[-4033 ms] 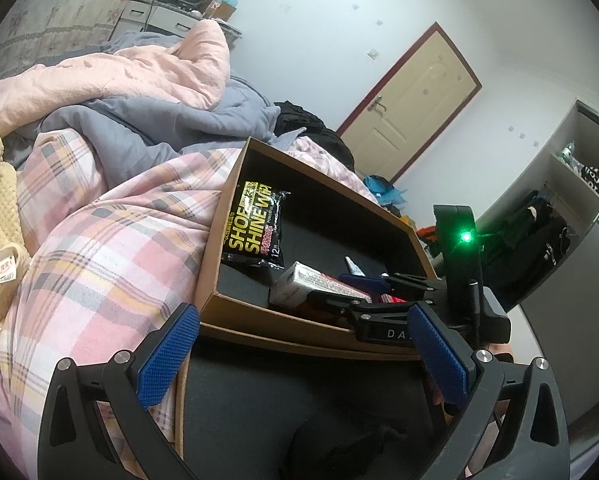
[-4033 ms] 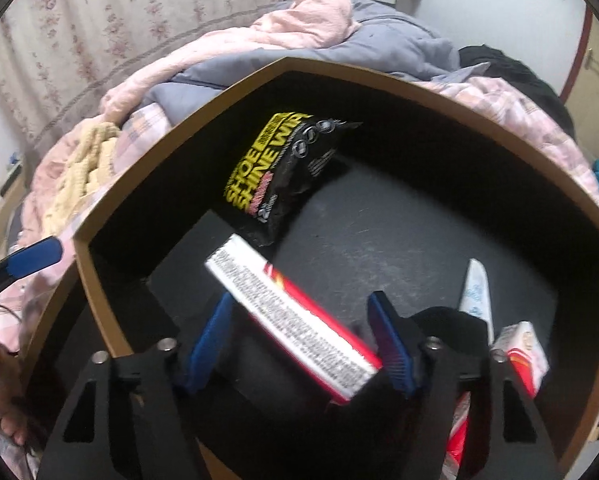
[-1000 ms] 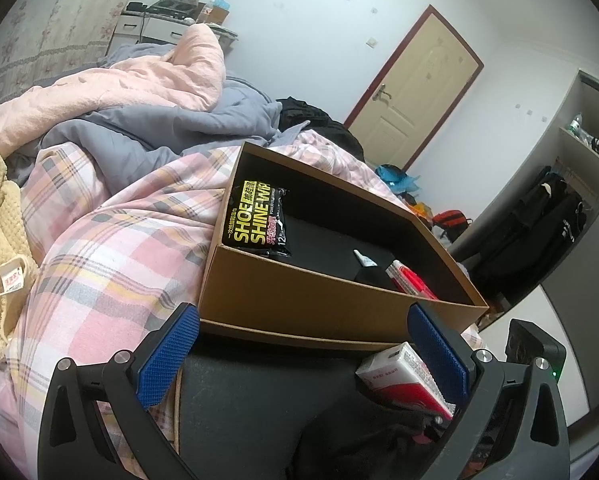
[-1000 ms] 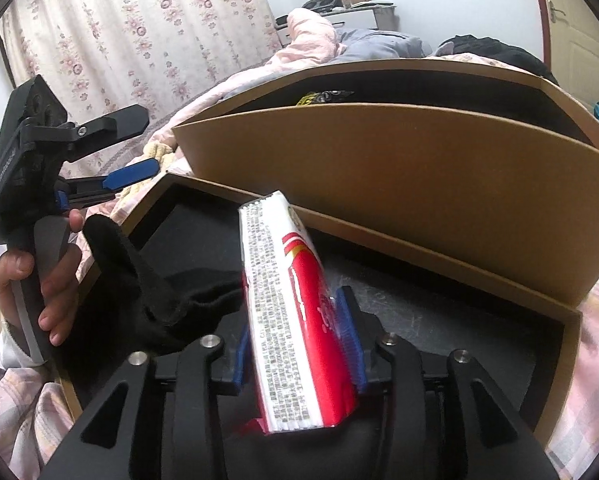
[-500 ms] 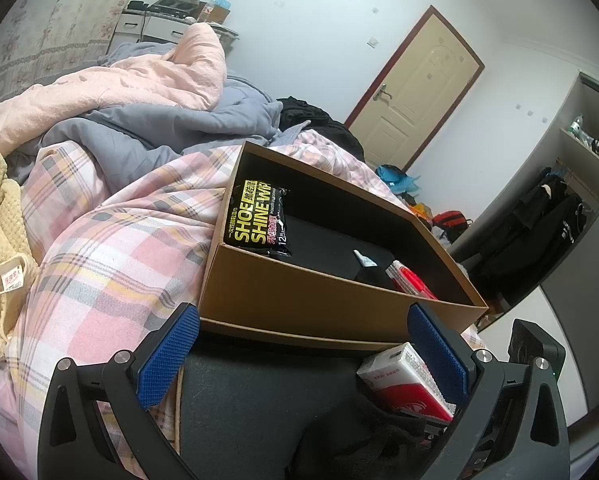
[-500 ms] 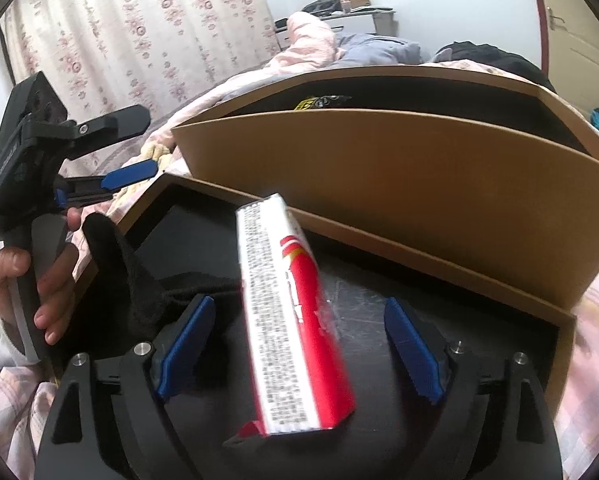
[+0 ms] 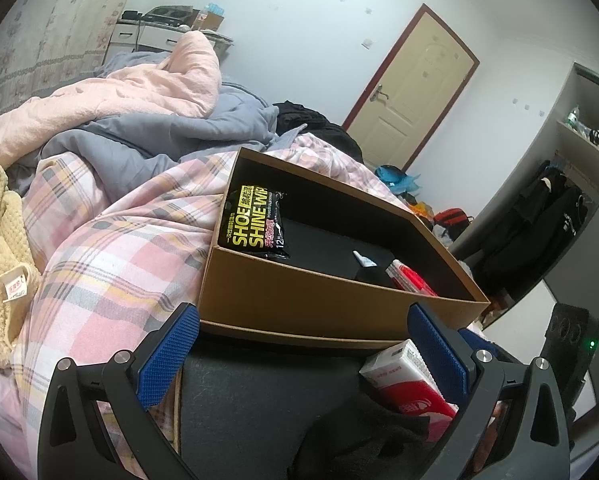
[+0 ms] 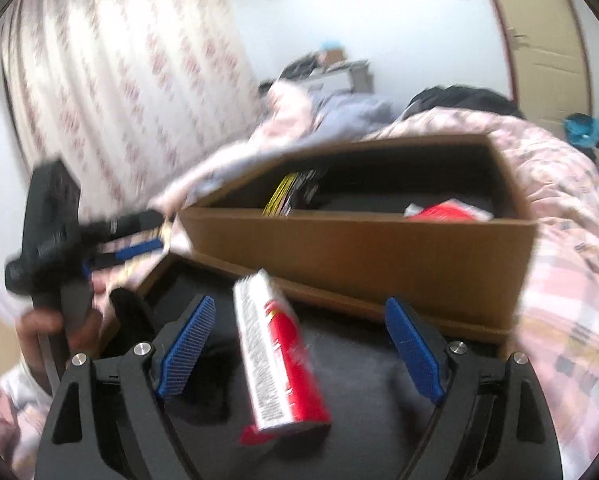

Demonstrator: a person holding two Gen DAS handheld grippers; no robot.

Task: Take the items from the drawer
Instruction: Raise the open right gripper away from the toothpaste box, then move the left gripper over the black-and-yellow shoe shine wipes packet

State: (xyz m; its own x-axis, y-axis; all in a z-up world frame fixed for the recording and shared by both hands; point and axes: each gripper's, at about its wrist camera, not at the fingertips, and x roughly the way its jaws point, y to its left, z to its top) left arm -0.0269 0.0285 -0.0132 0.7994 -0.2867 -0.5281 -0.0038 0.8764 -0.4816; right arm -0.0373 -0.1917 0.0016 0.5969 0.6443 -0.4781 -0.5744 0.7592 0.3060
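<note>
The right gripper (image 8: 299, 354) stands with its blue pads spread wide and nothing pressed between them; the red-and-white carton (image 8: 277, 354) lies free in the gap, touching neither pad, resting on the black lining of the shallow tray (image 8: 379, 364) in front of the drawer. Beside the carton, toward the left pad, a dark piece of cloth (image 8: 215, 388) lies on the same lining. Just beyond the tray rises the brown cardboard front wall of the drawer (image 8: 359, 248), which hides most of what is inside; over its edge show a black-and-yellow packet of shoe shine wipes (image 8: 289, 192) and a red-and-white box (image 8: 445, 212). The left gripper (image 7: 303, 356) is also spread wide and empty, held over the tray's other side, with the carton (image 7: 407, 380) near its right pad. In its view the drawer (image 7: 319, 300) sits on a pink plaid bedcover (image 7: 111, 248), holding the wipes (image 7: 255, 222), a small white tube (image 7: 363, 258) and the red box (image 7: 409, 278). The right view is blurred, and a hand (image 8: 55, 328) grips the left gripper's handle at its left edge.
</note>
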